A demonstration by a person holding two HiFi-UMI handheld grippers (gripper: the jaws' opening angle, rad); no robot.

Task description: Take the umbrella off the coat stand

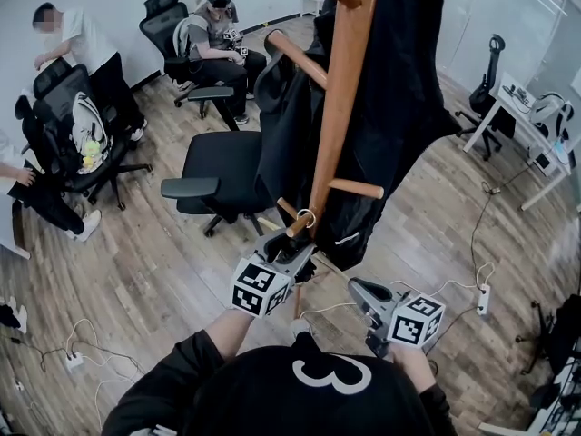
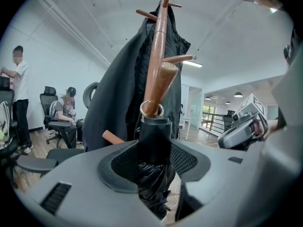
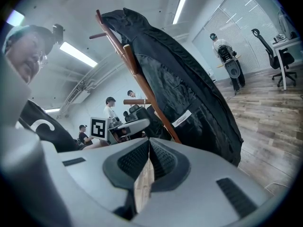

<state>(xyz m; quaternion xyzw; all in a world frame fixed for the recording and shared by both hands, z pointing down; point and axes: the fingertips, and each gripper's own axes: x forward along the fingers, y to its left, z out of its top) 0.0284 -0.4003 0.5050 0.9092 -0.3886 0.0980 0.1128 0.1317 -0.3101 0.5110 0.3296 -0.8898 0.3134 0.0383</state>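
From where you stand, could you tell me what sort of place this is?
Probably a shared office or lab: black swivel chairs, a white desk, and power strips on the wood floor.

The umbrella (image 2: 154, 143) hung by its ring (image 2: 151, 109) on a low peg (image 2: 161, 82) of the coat stand (image 1: 340, 107), between the jaws of the left gripper (image 1: 289, 245). The right gripper (image 1: 365, 291) was to its right, apart from the stand. A coat (image 1: 399, 89) hung over the upper pegs. An office chair (image 1: 222, 166) stood on the floor (image 1: 154, 262) left of the stand.
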